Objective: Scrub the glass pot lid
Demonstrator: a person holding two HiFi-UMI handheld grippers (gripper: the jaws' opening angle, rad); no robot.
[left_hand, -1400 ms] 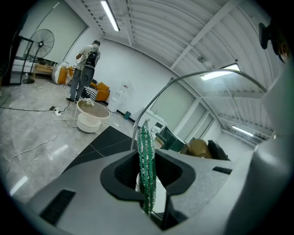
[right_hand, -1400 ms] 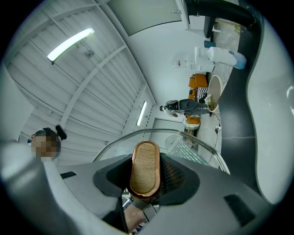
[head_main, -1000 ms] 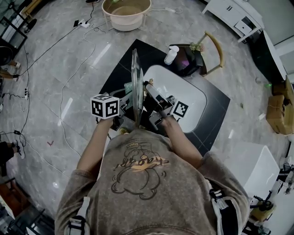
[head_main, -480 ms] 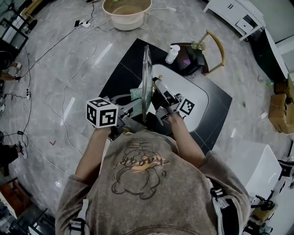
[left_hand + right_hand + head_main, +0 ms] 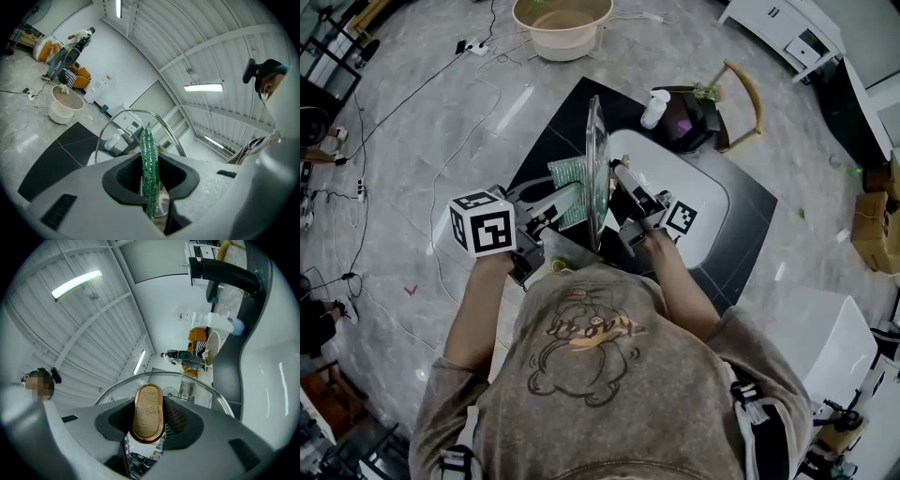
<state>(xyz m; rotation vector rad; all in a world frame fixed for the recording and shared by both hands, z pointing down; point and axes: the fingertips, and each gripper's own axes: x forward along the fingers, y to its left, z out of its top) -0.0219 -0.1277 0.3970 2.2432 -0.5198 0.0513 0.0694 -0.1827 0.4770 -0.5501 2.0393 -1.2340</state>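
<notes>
Though half-open, right tongs (image 5: 151, 426) clamp lid knob (image 5: 147, 408).

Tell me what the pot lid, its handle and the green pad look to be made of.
The pot lid looks like clear glass, since the room shows through it, with a shiny metal rim. The handle looks like pale wood by its grain, ringed by a copper-coloured band, likely metal. The scouring pad is green glittery woven fibre, probably synthetic.
</notes>
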